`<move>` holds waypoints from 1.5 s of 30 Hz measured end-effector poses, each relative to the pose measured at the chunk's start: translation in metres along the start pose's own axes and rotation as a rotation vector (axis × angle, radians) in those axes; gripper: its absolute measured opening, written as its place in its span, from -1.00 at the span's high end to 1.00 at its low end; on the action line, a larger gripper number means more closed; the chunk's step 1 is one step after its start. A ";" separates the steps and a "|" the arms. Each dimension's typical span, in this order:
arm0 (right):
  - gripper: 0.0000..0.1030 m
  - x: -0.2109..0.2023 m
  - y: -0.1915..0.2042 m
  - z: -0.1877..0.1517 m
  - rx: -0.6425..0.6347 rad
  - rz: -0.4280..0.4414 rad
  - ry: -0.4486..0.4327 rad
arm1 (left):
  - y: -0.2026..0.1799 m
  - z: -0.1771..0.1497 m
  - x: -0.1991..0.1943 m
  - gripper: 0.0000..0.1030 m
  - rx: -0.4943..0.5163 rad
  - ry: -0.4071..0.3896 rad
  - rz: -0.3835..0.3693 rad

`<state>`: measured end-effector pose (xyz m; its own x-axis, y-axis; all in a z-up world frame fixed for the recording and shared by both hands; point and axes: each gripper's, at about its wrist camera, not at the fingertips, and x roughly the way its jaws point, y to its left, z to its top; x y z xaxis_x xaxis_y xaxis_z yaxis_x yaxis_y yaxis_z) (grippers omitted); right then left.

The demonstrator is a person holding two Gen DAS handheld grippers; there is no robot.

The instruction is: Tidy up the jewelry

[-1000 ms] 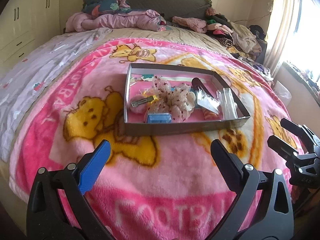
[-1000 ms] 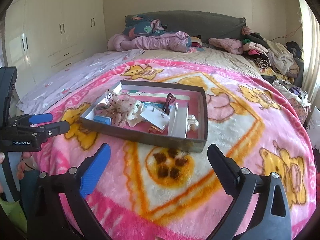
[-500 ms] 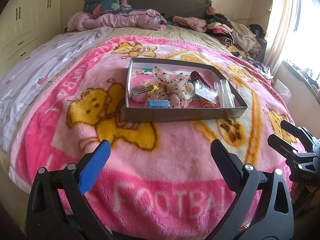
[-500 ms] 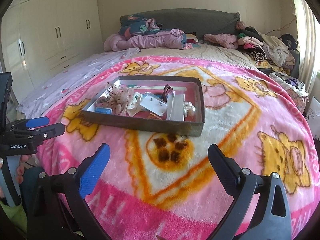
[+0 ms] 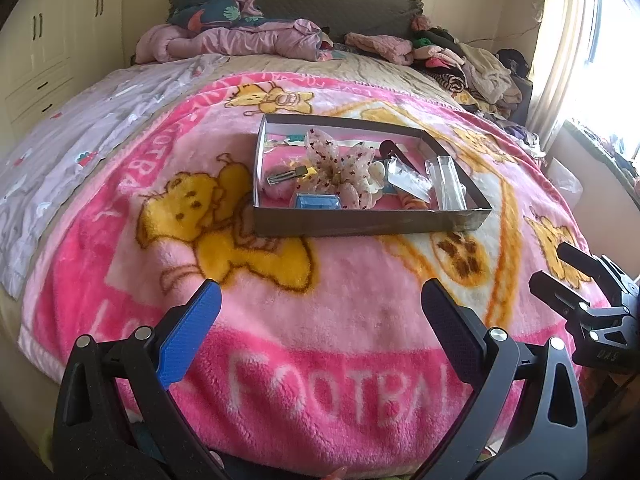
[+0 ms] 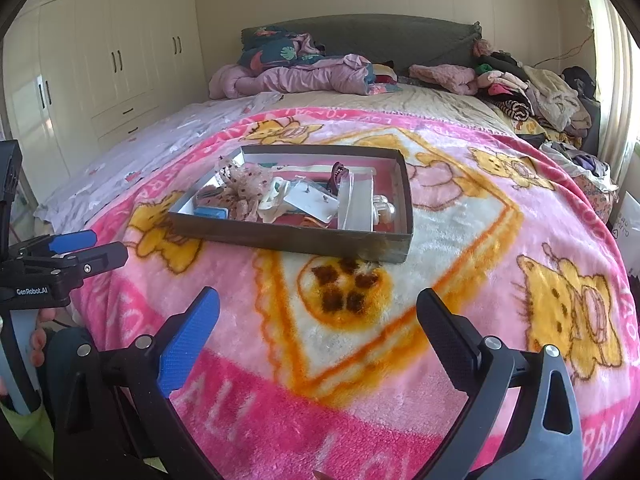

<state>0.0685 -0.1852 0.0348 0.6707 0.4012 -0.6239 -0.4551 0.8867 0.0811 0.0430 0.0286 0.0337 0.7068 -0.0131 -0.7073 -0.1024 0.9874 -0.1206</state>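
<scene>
Box [image 5: 360, 224] sits mid-bed on blanket [image 5: 320, 300], jewelry bits piled loose inside: bow [image 5: 344, 168], clip [image 5: 286, 176], earring card [image 6: 310, 200]. Left gripper [image 5: 320, 312] and right gripper [image 6: 318, 316] both spread, holding nothing, near bed edge. Could be start or finish, honestly.

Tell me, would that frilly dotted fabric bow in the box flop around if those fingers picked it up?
Probably. The sheer dotted fabric bow looks like thin gathered mesh, so its loops would likely sag and crush when pinched. It seems light for its bulk. It sprawls against neighbouring pieces in the shallow grey cardboard box, so lifting it might drag them along.
</scene>
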 end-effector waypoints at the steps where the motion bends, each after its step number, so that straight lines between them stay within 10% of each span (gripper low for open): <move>1: -0.87 0.000 0.000 0.001 0.001 0.000 0.000 | 0.000 -0.001 -0.001 -0.78 0.000 -0.001 0.000; 45: -0.87 0.000 0.001 0.002 0.001 0.002 0.004 | 0.005 0.002 -0.006 -0.78 -0.004 0.000 0.007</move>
<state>0.0693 -0.1839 0.0361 0.6674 0.4017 -0.6271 -0.4556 0.8863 0.0828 0.0397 0.0336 0.0389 0.7063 -0.0057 -0.7079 -0.1106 0.9868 -0.1184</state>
